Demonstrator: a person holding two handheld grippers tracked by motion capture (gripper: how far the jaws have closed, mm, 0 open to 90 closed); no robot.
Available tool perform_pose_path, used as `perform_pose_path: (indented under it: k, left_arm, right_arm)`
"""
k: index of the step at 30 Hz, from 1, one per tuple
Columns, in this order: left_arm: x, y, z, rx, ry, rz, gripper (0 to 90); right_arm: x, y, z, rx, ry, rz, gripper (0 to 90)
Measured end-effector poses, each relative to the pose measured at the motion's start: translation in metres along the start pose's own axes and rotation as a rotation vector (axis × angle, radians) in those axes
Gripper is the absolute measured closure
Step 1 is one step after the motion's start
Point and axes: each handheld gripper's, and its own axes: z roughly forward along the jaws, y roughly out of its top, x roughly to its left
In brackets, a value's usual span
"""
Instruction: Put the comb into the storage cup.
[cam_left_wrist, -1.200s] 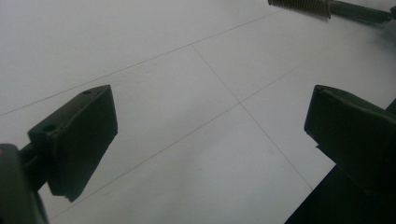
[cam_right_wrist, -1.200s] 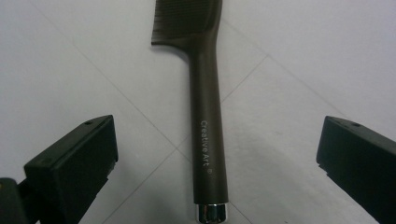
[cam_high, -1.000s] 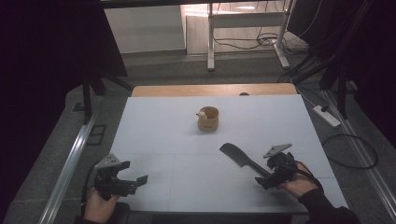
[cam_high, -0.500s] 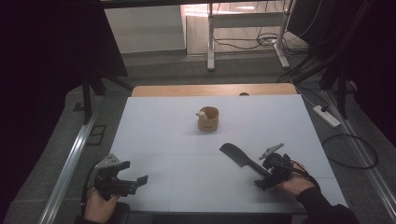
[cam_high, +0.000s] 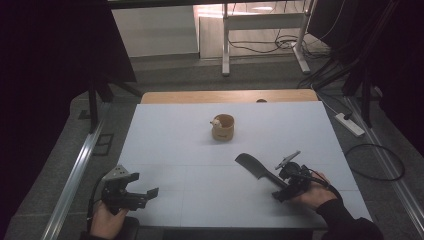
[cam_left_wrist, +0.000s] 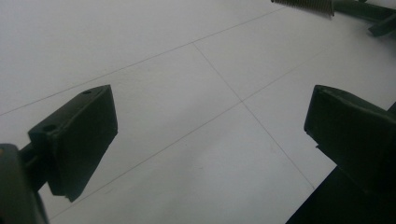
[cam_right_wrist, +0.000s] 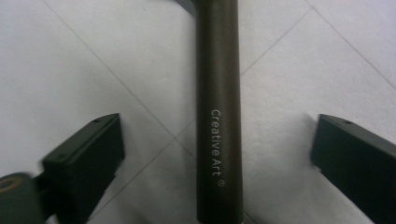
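Closing lately, the right tongs (cam_high: 289, 186) straddle one brush (cam_right_wrist: 218, 112) unpressed; left tongs (cam_high: 134, 196) wide; one cup (cam_high: 223, 127) beyond.

the high view hangs above the near edge of the white surface (cam_high: 200, 150), looking forward and down, taking in the whole top and the floor toward 12 o'clock. the left gripper view sits close over the surface, facing across it toward a dark brush (cam_left_wrist: 327, 5). the right gripper view looks down from very near onto the same brush's handle (cam_right_wrist: 218, 116), which the high view shows at 4 o'clock.
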Motion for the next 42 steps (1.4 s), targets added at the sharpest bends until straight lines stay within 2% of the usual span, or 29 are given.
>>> perform_pose_path:
  k: [3, 8, 10, 13, 15, 18, 23, 29, 38, 42]
  left_arm:
    - [0.000, 0.000, 0.000, 0.002, 0.002, 0.001, 3.3]
    - [0.000, 0.000, 0.000, 0.000, 0.004, -0.005, 3.3]
    - [0.000, 0.000, 0.000, 0.001, 0.006, -0.004, 3.3]
    - [0.000, 0.000, 0.001, 0.003, 0.007, -0.003, 3.4]
    - [0.000, 0.000, 0.001, 0.004, 0.008, -0.005, 3.4]
    - [0.000, 0.000, 0.001, 0.008, 0.010, -0.005, 3.4]
    - [0.000, 0.001, 0.001, 0.011, 0.015, -0.003, 3.4]
    - [-0.001, 0.001, 0.001, 0.008, 0.015, 0.001, 3.3]
    - [-0.001, 0.001, -0.001, -0.016, 0.008, 0.008, 1.5]
    - [-0.003, 0.002, -0.002, -0.033, 0.015, 0.026, 1.0]
  right_arm:
    - [0.002, 0.003, -0.004, 0.000, 0.008, -0.011, 20.3]
    - [0.000, 0.006, -0.006, -0.011, 0.011, -0.004, 35.5]
    - [-0.001, 0.006, -0.008, -0.021, 0.009, 0.008, 46.0]
    - [-0.002, 0.007, -0.008, -0.020, 0.013, 0.008, 57.2]
    - [-0.005, 0.008, -0.009, -0.021, 0.015, 0.026, 62.0]
    - [-0.007, 0.008, -0.009, -0.025, 0.012, 0.019, 70.3]
    - [-0.007, 0.008, -0.009, -0.029, 0.013, 0.007, 72.7]
    - [-0.011, 0.005, -0.010, -0.047, 0.041, 0.014, 73.1]
    - [-0.009, 0.002, -0.014, -0.097, 0.034, -0.013, 73.2]
    - [-0.008, 0.000, -0.018, -0.117, 0.031, -0.033, 73.1]
